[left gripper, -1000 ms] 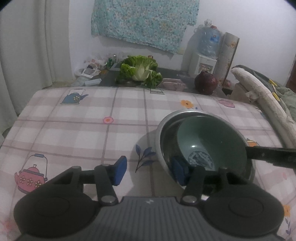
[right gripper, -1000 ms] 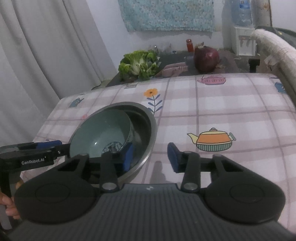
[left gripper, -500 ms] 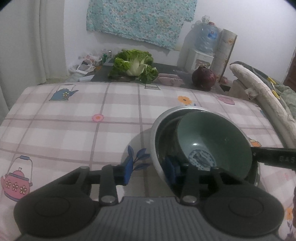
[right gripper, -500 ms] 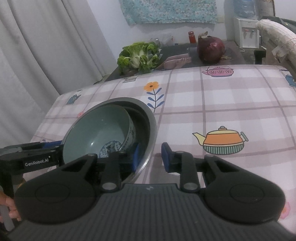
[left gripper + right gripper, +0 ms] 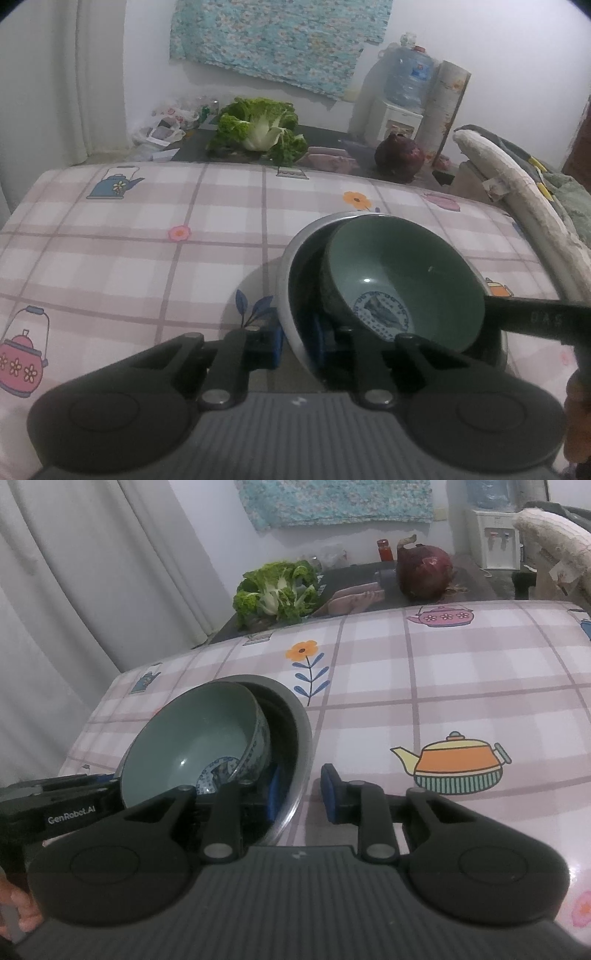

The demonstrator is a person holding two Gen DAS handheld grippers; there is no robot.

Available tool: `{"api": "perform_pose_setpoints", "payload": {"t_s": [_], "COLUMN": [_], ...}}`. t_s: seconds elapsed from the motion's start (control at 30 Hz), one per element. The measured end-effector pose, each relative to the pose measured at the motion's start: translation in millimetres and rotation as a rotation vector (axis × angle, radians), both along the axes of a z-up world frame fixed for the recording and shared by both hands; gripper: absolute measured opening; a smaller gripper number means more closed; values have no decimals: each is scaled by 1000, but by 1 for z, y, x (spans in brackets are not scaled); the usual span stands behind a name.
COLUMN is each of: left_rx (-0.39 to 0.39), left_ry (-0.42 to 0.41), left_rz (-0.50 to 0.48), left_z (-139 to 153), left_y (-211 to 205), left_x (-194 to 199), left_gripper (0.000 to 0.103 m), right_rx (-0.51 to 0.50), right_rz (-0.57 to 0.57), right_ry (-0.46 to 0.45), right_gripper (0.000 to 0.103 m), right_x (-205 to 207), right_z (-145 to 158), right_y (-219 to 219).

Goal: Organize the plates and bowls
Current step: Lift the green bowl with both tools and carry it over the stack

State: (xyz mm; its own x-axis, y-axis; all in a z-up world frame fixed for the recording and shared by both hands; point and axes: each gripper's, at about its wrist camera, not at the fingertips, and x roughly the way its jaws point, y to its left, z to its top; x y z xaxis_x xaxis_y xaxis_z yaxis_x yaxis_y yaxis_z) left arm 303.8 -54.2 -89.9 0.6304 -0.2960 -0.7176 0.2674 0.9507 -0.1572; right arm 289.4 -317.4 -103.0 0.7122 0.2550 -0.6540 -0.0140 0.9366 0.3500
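Bowls, nested, near the front edge of the table (image 5: pixel 147 240): a green bowl (image 5: pixel 402 273) sits tilted inside a wider steel bowl (image 5: pixel 286 291), its rim standing above the steel rim on the far side. We see a dark gap between the two walls at each point of grip.

Left gripper (image 5: pixel 296 341): its jaws close on the steel rim at the bowl's left side, one blue pad outside the wall and the other inside it, in the gap. Right gripper (image 5: pixel 299 794): we read the same grip on the opposite side, inner pad in the gap and outer pad just beside the wall, closing on the rim between them. Each gripper shows in the other's view as a black bar reaching the bowl's edge.

Open room: we note bare checked cloth across the whole left and far part of the table in the left view, and across the right and far part in the right view. Nothing but the bowls stands on it.

Edges: the far edge meets a dark lower surface that bears greens (image 5: pixel 258 125) and a red onion (image 5: pixel 399 157), well apart from the bowls. A padded roll (image 5: pixel 517 192) runs along the table's right edge; a curtain (image 5: pixel 92 590) hangs beyond the left edge.
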Motion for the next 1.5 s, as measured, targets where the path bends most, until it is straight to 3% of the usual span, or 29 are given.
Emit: {"api": "perform_pose_setpoints", "payload": {"t_s": [0.03,0.67,1.17,1.5], "left_rx": [-3,-26,-52,-66], "left_ry": [5,10,-43,-82], "left_rz": [3,7,-2,-22], "left_z": [0,8,40,67], "left_y": [0,2,8,11], "left_x": [0,-8,-39,-80], "left_gripper": [17,15,14,13], "right_rx": [-4,3,20,37], "right_rz": [7,-7,-20,-39], "right_ry": [-4,-29,-76,-111], "right_gripper": [14,14,14,14], "right_x": [0,-16,-50,-98], "right_z": [1,13,37,60], "right_y": [2,-2,2,8]}}
